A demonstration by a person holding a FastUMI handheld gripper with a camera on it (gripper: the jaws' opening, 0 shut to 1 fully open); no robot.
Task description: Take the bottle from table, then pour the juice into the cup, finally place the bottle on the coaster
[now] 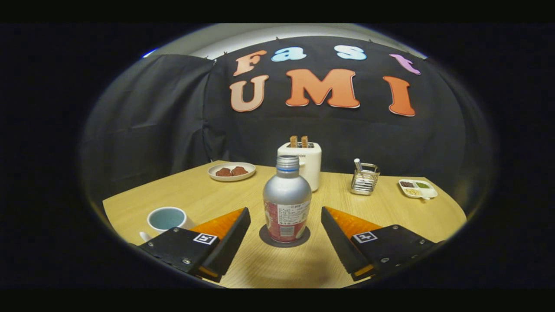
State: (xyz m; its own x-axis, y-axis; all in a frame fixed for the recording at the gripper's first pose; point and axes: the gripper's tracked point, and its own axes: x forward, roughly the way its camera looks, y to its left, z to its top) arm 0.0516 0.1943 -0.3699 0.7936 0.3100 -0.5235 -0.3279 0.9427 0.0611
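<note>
Gripper view, read from near to far. The gripper (286, 225) is spread wide, its two fingers (230, 236) lying low over the near edge of the desk (286, 268) and pinching nothing; each stands clear of the bottle, with bare desk visible on both sides.

Between and just ahead of the fingertips stands the bottle (287, 201), upright, silver-bodied with a printed label and its cap in place. It rests centred on the dark round coaster (265, 238), whose rim shows all around its base. Since the bottle sits on the spot the task names as its final resting place, and the open fingers flank it symmetrically, the arrangement fits a bottle set down and let go; it would equally fit an approach before lifting, and one moment cannot decide between them.

Toward the near left corner, beside and partly behind the left finger, is the cup (167, 218), white with a pale blue inside; whether it holds juice cannot be told.

Farther back, directly behind the bottle, a white toaster (305, 162) carries two slices upright in its slots. Toward the far left edge lies a plate (231, 171) with two brown pieces. Toward the far right stand a wire holder (364, 178) and a divided dish (417, 189).
</note>
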